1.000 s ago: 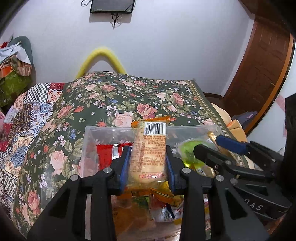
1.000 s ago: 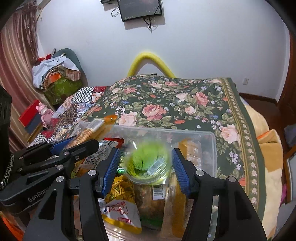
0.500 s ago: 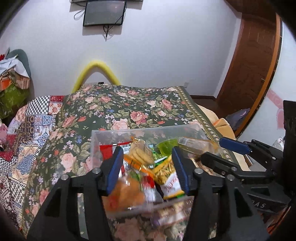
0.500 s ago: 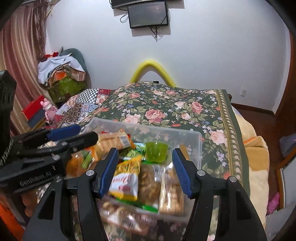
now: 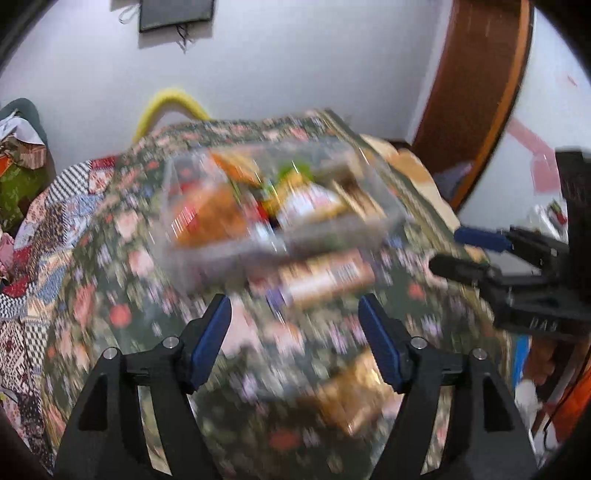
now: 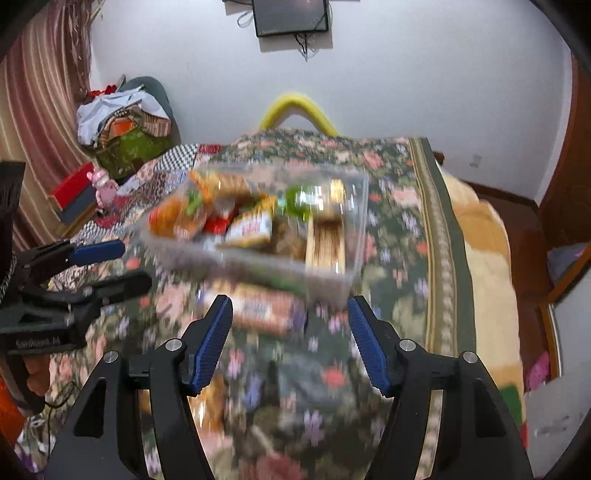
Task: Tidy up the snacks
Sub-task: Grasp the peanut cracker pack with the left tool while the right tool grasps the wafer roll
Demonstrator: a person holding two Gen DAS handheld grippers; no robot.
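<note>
Snack bin (image 5: 280, 206) now beyond empty jaws.

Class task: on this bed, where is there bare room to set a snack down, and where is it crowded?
Free: floral bedspread right of the clear tub, up to the striped border, and behind the tub toward the yellow arch. Crowded: the tub itself, and its near side, where a snack packet lies.

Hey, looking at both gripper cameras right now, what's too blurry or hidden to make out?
- Snacks in the clear bin: motion blur smears them in both views, so labels and count are unreadable.
- Packet in front of the bin: print blurred in both views.
- Golden packet, left view: blurred, partly behind the left gripper.
- Bedspread near the right gripper: pattern smeared.
- Wall screen: top cut off.
</note>
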